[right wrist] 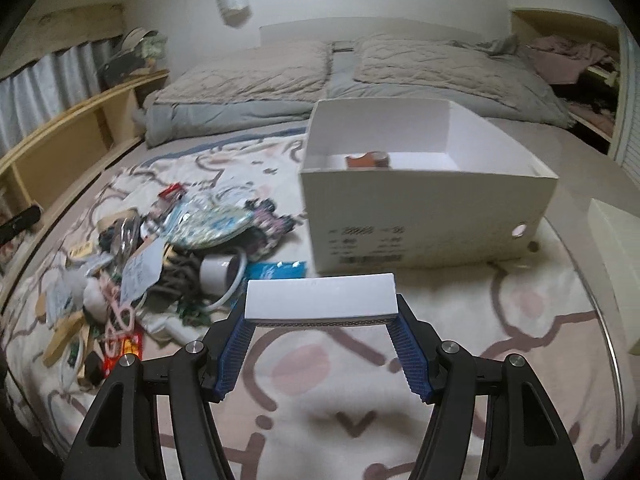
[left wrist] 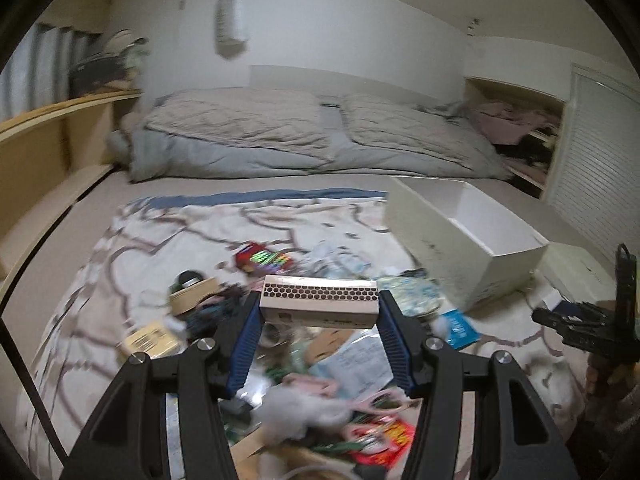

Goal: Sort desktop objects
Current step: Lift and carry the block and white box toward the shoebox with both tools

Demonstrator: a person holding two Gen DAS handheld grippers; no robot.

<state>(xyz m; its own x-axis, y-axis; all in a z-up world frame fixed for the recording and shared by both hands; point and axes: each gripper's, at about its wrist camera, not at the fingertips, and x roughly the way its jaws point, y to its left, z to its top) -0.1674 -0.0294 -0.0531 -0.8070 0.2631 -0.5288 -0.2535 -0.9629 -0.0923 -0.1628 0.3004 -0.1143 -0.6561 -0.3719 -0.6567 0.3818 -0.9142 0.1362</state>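
My left gripper (left wrist: 319, 306) is shut on a long beige box with a honeycomb print (left wrist: 319, 300), held above a heap of small clutter (left wrist: 316, 376) on a patterned blanket. My right gripper (right wrist: 321, 312) is shut on a long white box (right wrist: 320, 295), held above the blanket in front of a white cardboard bin (right wrist: 424, 204). The bin holds a small brown item (right wrist: 366, 160). The bin also shows in the left wrist view (left wrist: 460, 240), to the right. The right gripper shows at the right edge of the left wrist view (left wrist: 600, 320).
The clutter pile (right wrist: 160, 248) lies left of the bin, with a white mug (right wrist: 220, 272), a blue packet (right wrist: 276, 269) and pink scissors (right wrist: 118, 316). Grey pillows (right wrist: 248, 68) lie at the bed's head. A wooden shelf (right wrist: 60, 140) runs along the left. A white box lid (right wrist: 616, 272) lies at right.
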